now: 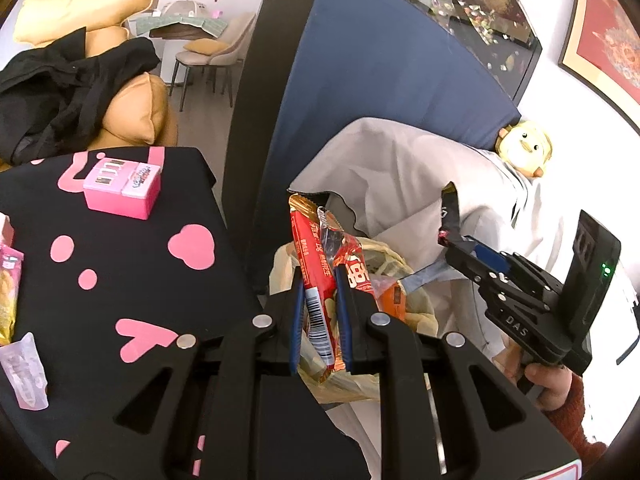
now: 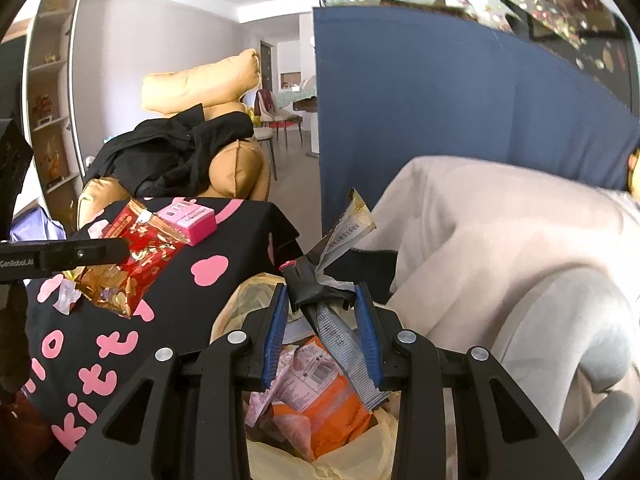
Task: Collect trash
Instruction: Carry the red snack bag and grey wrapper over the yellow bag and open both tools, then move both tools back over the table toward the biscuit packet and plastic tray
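My left gripper [image 1: 319, 280] is shut on a red snack wrapper [image 1: 314, 264] and holds it over a pale yellow trash bag [image 1: 416, 312] beside the table. From the right wrist view the same wrapper [image 2: 136, 256] hangs from the left gripper's finger [image 2: 80, 256]. My right gripper [image 2: 322, 300] is shut on a black and silver wrapper [image 2: 340, 236] above the open trash bag [image 2: 348, 460], which holds an orange packet [image 2: 340, 408] and other wrappers. The right gripper also shows in the left wrist view [image 1: 452, 238].
A black table cloth [image 1: 132, 264] with pink shapes carries a pink box [image 1: 120, 188], a clear wrapper [image 1: 24, 372] and a pink packet [image 1: 8, 292]. A grey-covered seat [image 1: 400, 184], blue panel [image 1: 360, 92], orange cushions [image 1: 136, 116] and black clothes [image 1: 60, 88] surround it.
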Action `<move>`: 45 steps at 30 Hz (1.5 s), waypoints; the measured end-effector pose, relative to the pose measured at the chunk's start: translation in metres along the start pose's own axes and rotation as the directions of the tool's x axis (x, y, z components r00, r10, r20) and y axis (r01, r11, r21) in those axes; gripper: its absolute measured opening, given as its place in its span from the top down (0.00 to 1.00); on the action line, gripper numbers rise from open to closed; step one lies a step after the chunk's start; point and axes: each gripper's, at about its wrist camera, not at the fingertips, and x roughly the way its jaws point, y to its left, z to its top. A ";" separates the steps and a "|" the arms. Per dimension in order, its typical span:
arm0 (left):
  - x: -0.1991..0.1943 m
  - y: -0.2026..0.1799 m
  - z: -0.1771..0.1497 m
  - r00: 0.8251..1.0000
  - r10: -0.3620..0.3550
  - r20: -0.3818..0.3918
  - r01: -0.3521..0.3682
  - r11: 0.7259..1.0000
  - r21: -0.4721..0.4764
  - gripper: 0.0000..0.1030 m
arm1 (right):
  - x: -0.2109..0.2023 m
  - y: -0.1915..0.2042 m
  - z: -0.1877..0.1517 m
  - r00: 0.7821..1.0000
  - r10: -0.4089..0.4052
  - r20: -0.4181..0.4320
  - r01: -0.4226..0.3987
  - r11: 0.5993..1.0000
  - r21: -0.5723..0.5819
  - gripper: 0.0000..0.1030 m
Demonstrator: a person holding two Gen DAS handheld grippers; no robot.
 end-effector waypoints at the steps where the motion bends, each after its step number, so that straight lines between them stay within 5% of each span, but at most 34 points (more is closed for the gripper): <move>1: 0.001 0.000 -0.001 1.000 -0.001 -0.001 0.001 1.000 0.001 0.86 | 0.004 -0.003 -0.002 1.000 0.009 -0.007 -0.009 1.000 0.012 0.68; 5: 0.006 0.000 -0.003 1.000 -0.005 -0.013 0.005 1.000 0.000 0.86 | 0.016 -0.007 -0.007 0.999 0.041 -0.029 -0.040 0.998 0.041 0.67; 9: 0.016 0.003 -0.006 0.999 -0.011 -0.037 0.010 1.000 -0.002 0.86 | 0.034 -0.008 -0.014 0.995 0.075 -0.071 -0.070 0.995 0.072 0.46; 12: 0.025 0.005 -0.010 0.998 -0.016 -0.059 0.016 1.000 -0.001 0.86 | 0.039 -0.006 -0.021 0.993 0.084 -0.080 -0.079 0.995 0.068 0.40; 21: 0.064 -0.004 -0.025 0.990 -0.038 -0.135 0.044 0.998 0.046 0.86 | 0.031 -0.011 -0.034 0.993 -0.056 -0.106 0.056 0.998 -0.008 0.40; 32: 0.132 -0.046 -0.033 0.973 -0.111 -0.202 0.134 0.985 0.104 0.86 | -0.006 -0.048 -0.057 0.982 -0.160 -0.103 0.168 0.982 0.081 0.40; 34: 0.137 -0.047 -0.033 0.971 -0.113 -0.208 0.134 0.987 0.090 0.81 | -0.011 -0.051 -0.057 0.982 -0.161 -0.096 0.169 0.982 0.088 0.40; 36: 0.140 -0.044 -0.034 0.966 -0.129 -0.224 0.144 0.988 0.052 0.61 | -0.017 -0.053 -0.058 0.983 -0.162 -0.084 0.170 0.981 0.096 0.40; 45: 0.087 -0.002 -0.034 0.986 -0.002 -0.167 0.010 0.999 0.047 0.59 | -0.025 -0.047 -0.056 0.991 -0.127 -0.048 0.131 0.986 0.107 0.40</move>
